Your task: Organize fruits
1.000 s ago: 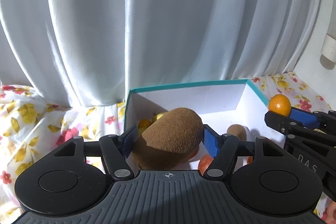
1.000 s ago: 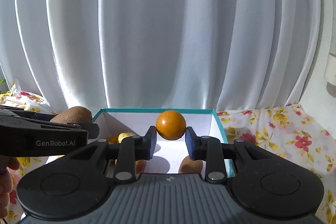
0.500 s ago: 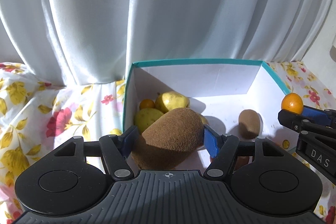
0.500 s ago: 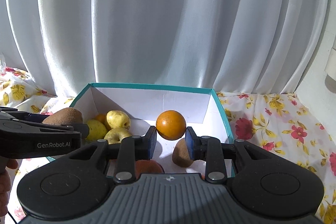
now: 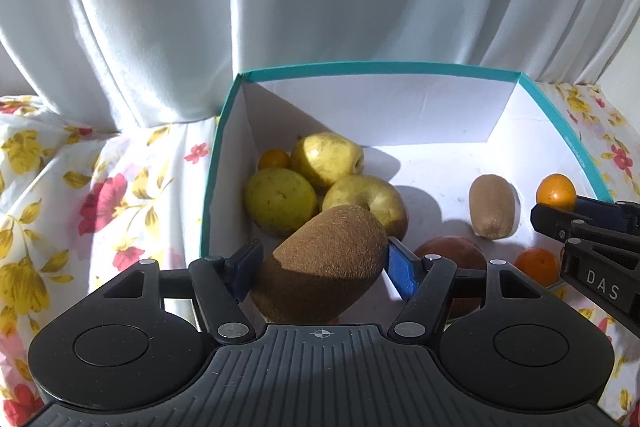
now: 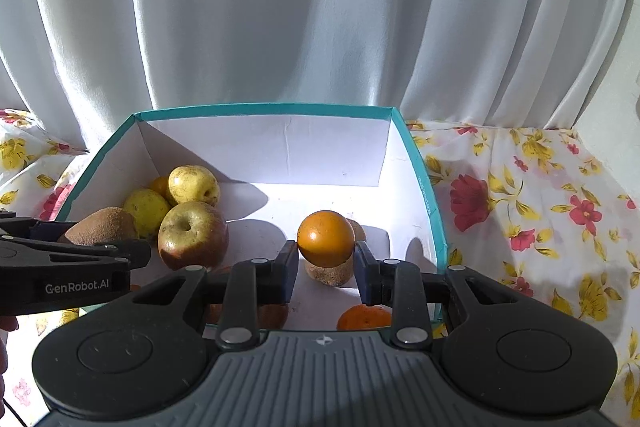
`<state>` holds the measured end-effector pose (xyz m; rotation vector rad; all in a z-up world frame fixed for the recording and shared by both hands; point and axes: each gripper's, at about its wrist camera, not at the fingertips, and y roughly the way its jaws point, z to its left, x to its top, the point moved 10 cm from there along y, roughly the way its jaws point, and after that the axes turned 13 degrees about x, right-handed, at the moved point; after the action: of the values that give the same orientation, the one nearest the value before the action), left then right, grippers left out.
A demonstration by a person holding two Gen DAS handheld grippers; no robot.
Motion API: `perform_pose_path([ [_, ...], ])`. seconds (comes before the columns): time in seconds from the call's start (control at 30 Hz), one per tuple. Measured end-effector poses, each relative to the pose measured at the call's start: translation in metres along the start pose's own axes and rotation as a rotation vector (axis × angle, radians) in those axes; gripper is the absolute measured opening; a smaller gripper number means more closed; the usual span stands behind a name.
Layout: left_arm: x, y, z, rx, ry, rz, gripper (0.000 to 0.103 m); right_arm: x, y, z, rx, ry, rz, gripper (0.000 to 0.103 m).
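A: What's each claw carrying?

B: The left gripper [image 5: 322, 267] clamps a kiwi [image 5: 320, 267], long axis tilted up-right, above the box's [image 5: 224, 163] near-left apples [image 5: 362, 203]. The right gripper [image 6: 326, 265] pinches an orange [image 6: 326, 238] over the box's open right floor.

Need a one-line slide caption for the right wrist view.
Right gripper holds an orange above the teal-rimmed box of apples and kiwis, while the left gripper brings a kiwi.
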<state>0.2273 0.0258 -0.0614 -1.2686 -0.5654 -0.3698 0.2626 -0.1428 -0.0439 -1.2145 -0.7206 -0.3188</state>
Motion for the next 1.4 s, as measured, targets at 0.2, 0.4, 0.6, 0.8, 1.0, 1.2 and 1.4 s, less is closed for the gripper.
perform_pose_path([
  [0.2, -0.006, 0.009, -0.002, 0.007, -0.002, 0.047, 0.071, -0.001, 0.012, 0.004, 0.008, -0.041, 0.036, 0.029],
  [0.4, -0.008, 0.004, 0.0, 0.025, 0.011, 0.037, 0.074, 0.0, 0.01, -0.001, -0.027, -0.039, 0.015, 0.059],
  [0.6, -0.012, -0.014, 0.0, 0.025, 0.023, 0.01, 0.086, -0.005, -0.015, 0.004, -0.019, -0.009, -0.059, 0.098],
  [0.8, -0.023, -0.048, 0.015, 0.09, 0.029, -0.073, 0.092, -0.028, -0.045, 0.012, -0.115, -0.002, -0.072, 0.103],
  [1.0, -0.042, -0.078, 0.017, 0.066, 0.066, -0.086, 0.096, -0.07, -0.056, 0.015, -0.249, 0.004, 0.114, 0.103],
  [1.2, -0.065, -0.073, 0.012, 0.123, 0.186, 0.048, 0.095, -0.111, -0.042, 0.031, -0.171, -0.002, 0.347, 0.103],
  [1.4, -0.071, -0.072, 0.021, 0.181, 0.245, 0.136, 0.094, -0.105, -0.042, 0.024, -0.157, 0.075, 0.407, 0.103],
])
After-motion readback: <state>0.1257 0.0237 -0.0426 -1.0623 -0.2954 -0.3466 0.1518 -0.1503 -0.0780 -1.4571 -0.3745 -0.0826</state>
